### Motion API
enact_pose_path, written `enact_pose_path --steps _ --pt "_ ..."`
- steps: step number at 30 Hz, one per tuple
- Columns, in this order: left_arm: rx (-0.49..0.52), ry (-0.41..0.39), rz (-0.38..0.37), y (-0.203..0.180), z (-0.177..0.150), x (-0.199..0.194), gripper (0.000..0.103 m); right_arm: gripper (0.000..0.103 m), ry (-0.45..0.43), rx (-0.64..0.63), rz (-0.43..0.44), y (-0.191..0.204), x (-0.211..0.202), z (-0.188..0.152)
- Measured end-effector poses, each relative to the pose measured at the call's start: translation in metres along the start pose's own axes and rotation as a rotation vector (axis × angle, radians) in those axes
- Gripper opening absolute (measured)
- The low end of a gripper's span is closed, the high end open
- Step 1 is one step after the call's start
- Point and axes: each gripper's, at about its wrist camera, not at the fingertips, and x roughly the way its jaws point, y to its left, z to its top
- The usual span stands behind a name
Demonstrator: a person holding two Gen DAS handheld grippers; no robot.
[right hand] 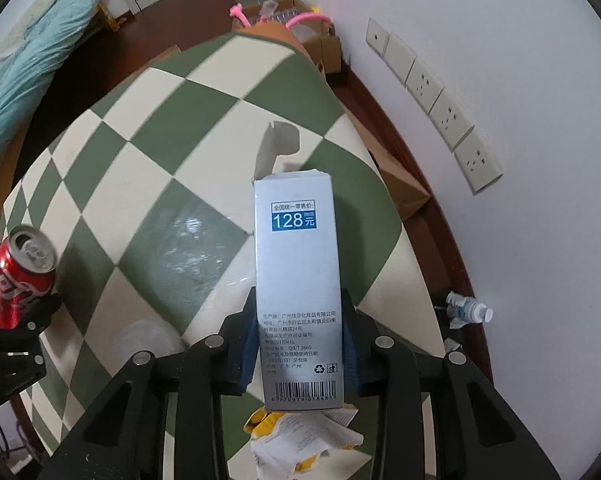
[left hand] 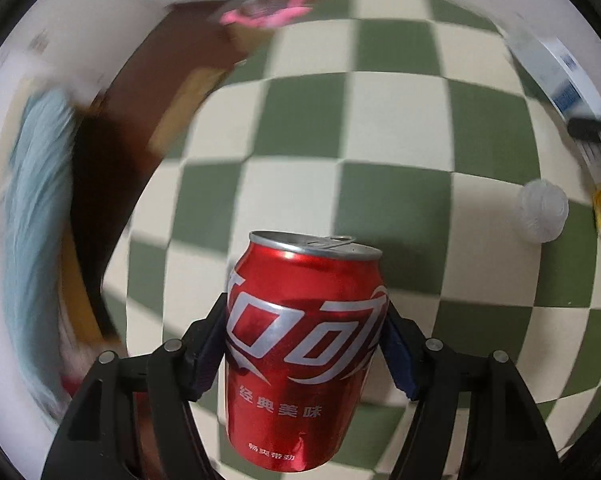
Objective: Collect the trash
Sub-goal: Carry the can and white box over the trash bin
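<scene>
My left gripper [left hand: 306, 344] is shut on a red cola can [left hand: 300, 360], held upright above the green-and-cream checked tablecloth [left hand: 380, 128]; the same can [right hand: 18, 276] shows at the left edge of the right wrist view. My right gripper [right hand: 300, 344] is shut on a tall silver carton [right hand: 296, 280] with a blue price label, its top flap open. A crumpled yellow-and-white wrapper [right hand: 300, 436] lies on the cloth just below the carton. A clear plastic cup [left hand: 542, 210] lies on the cloth to the right of the can.
A cardboard box [right hand: 296, 20] with pink straps stands on the brown floor beyond the table. A crushed water bottle [right hand: 466, 312] lies on the floor by the white wall with sockets [right hand: 440, 108]. A light-blue blanket [right hand: 32, 64] lies far left.
</scene>
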Motion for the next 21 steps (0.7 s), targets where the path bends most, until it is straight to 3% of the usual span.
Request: enact_pose_path --steps 10,21 --pt "-0.388 -0.170 0.012 0.069 -0.104 -0.078 0.066 0.036 -0.141 -0.089 0.055 0.065 -0.073 -0.040" --pt "-0.628 -0.278 0.112 0.162 -0.237 -0.141 0.066 0.036 -0.238 -0.257 0.189 0.202 -0.150 -0.095"
